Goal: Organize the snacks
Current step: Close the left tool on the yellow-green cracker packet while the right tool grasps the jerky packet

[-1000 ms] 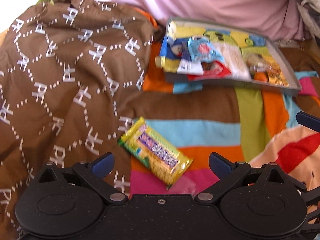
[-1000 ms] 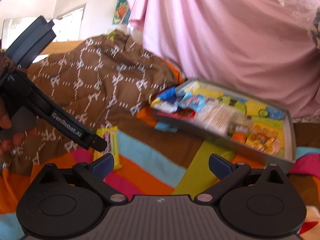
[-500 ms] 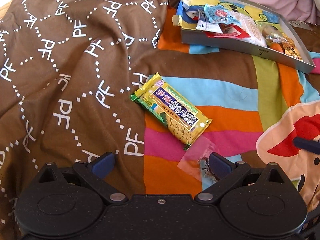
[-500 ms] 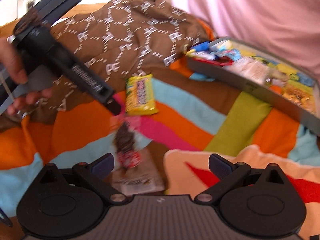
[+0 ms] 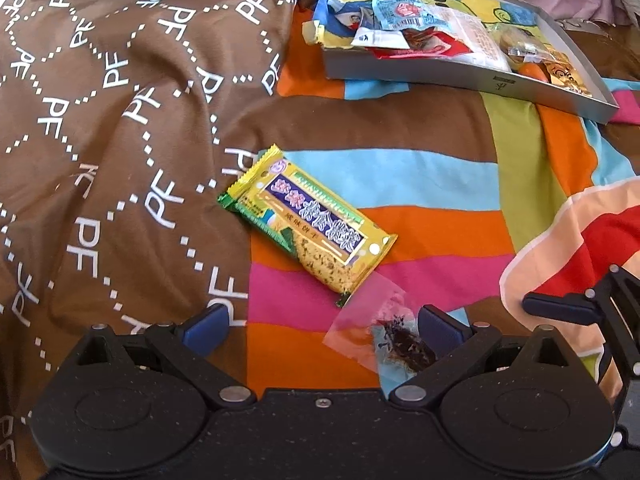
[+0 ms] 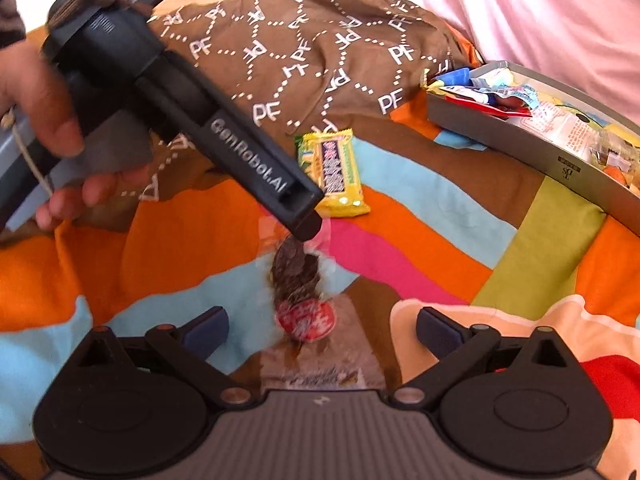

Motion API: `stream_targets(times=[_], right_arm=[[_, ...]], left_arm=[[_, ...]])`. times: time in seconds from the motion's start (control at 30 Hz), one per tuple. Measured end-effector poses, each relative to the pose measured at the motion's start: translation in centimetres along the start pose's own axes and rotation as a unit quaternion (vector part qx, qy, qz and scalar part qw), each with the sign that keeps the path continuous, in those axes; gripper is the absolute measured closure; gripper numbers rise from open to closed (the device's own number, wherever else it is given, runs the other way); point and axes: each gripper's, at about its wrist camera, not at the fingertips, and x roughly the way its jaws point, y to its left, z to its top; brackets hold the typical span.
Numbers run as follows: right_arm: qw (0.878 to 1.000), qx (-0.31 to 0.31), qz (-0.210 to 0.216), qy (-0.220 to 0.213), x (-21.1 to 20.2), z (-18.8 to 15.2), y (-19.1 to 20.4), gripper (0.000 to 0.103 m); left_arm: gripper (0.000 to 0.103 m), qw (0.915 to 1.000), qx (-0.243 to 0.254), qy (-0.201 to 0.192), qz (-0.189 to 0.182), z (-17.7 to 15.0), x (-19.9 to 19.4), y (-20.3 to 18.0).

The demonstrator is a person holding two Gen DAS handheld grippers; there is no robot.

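Brown "PF" blanket beside "GenRobot.AI" left gripper.

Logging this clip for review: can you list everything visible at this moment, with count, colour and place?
Yellow snack packet: one, yellow, green and purple, on the striped bedsheet.
Clear snack pouch: one, dark contents, red round label, near both grippers.
Grey tray: one, far right, holding many mixed wrappers.
Brown blanket: one, white PF pattern, left.
Striped bedsheet: one, multicoloured, beneath everything.
Pink cloth: behind the tray.
Left gripper: black, blue pads, open over the pouch.
Right gripper: the same, open.
Hand: one, holding the left gripper.
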Motion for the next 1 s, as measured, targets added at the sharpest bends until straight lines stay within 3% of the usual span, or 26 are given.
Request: stream_targets(times=[0.17, 0.33, 0.73, 0.83, 1.0], right_arm=[[1.000, 0.007, 0.014, -0.005, 0.4, 0.2, -0.6, 0.017], [0.999, 0.029, 0.033, -0.004, 0.6, 0.1, -1.5, 0.022], [0.999, 0.035, 0.022, -0.013, -0.4, -0.5, -1.9, 0.042], [0.999, 0.034, 0.019, -0.015, -0.8, -0.8, -2.1, 0.045], [0.999, 0.039, 0.004, -0.016, -1.5, -1.3, -2.7, 0.047]], left_arm=[[0.002, 0.9997, -0.019, -0.011, 0.005, 0.8, 0.5, 0.3], [0.002, 0.9973, -0.067, -0.022, 0.021, 2.5, 2.0, 0.5], [0.008, 0.9809, -0.178, -0.035, 0.069, 5.8, 5.1, 0.2], [0.015, 0.9787, -0.186, -0.044, 0.076, 5.8, 5.2, 0.0], [0.039, 0.9832, -0.158, -0.056, 0.072, 5.4, 5.0, -0.4]])
